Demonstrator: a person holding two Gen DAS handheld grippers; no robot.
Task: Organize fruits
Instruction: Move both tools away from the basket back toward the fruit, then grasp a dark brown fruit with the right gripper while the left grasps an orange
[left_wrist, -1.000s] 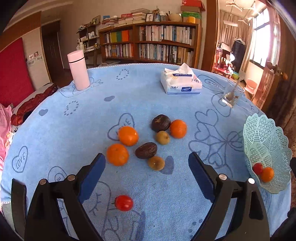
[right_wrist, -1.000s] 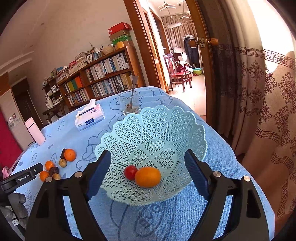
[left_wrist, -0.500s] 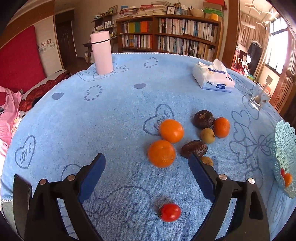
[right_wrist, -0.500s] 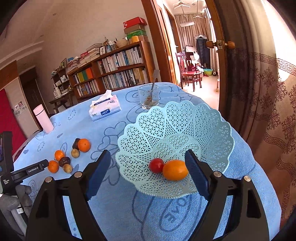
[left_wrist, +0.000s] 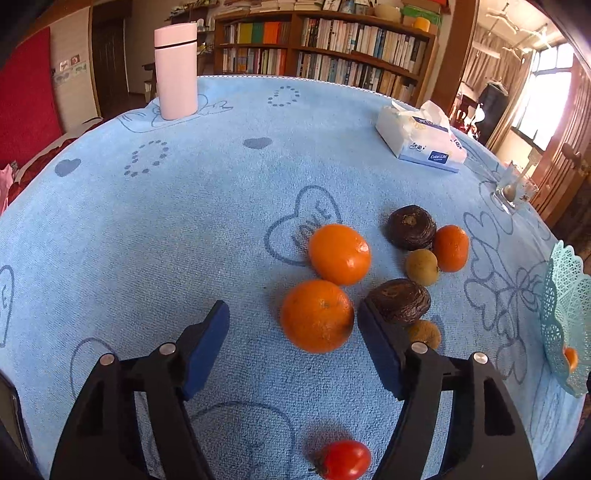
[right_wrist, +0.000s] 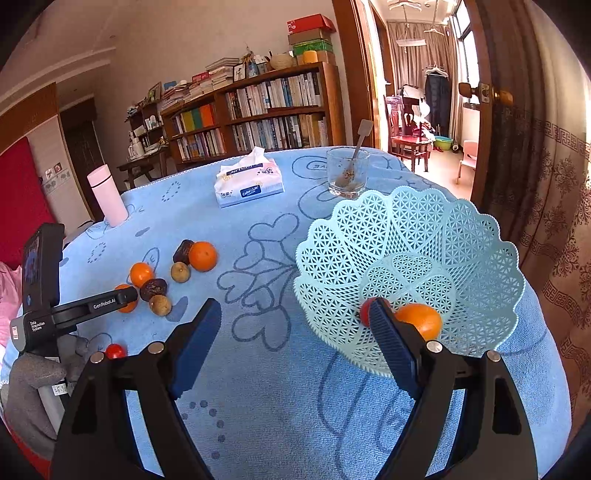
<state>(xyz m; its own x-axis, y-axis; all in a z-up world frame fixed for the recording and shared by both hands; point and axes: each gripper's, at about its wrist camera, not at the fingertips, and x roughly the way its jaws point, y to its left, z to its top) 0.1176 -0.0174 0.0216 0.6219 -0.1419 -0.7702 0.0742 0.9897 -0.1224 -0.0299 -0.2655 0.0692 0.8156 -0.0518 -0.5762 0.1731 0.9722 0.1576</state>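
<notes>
While the blue tablecloth (left_wrist: 184, 206) filled both views, the mint lattice basket (right_wrist: 436, 236) sat at its right edge, holding 1 orange (right_wrist: 421, 319) and 1 small tomato (right_wrist: 365, 312). Both tools had their jaws spread wide, empty. The left gripper (left_wrist: 293, 341) hovered low over the loose fruit, its right finger just beside the nearest orange (left_wrist: 316, 315) (contact unclear). The right gripper (right_wrist: 295, 345) hung before the basket. A cherry tomato (left_wrist: 345, 459) lay beneath the left gripper.
</notes>
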